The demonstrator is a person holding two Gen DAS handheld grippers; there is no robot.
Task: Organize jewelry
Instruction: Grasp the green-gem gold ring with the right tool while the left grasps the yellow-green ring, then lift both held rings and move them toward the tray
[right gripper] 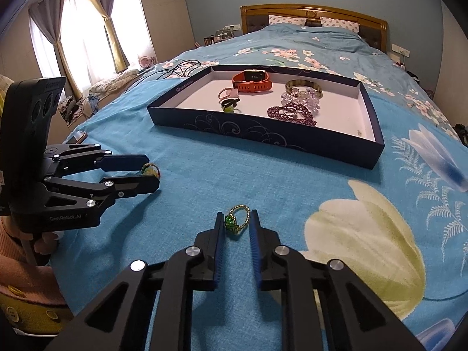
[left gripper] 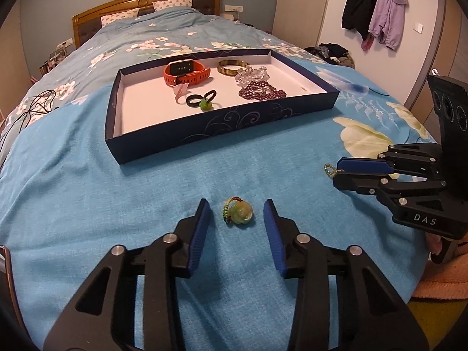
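- My left gripper (left gripper: 237, 215) hangs low over the blue bedspread (left gripper: 146, 190), jaws apart around a pale green jade-like ring (left gripper: 238, 214) with a woven cord band; in its own view the pads stand clear of the ring on both sides, so it is released, not gripping.
- In the right wrist view that same gripper sits at 9 o'clock, the ring showing between its fingertips.
- My right gripper (right gripper: 237, 222) has its pads pressed against a beaded ring with a green stone (right gripper: 237, 219) resting on the bedspread, so it is clenched on that ring.
- From the left wrist view the right gripper lies at 3 o'clock, the ring's gold loop poking out past its tips.
- The dark blue box lid (right gripper: 263, 137) lies at 12 o'clock, well beyond both rings. Inside, left to right: a pink piece (right gripper: 226, 92), a black ring (right gripper: 229, 102), an orange smartwatch (right gripper: 253, 80), purple beads (right gripper: 292, 114), clear crystal beads (right gripper: 301, 96), a brownish bangle (right gripper: 304, 86).
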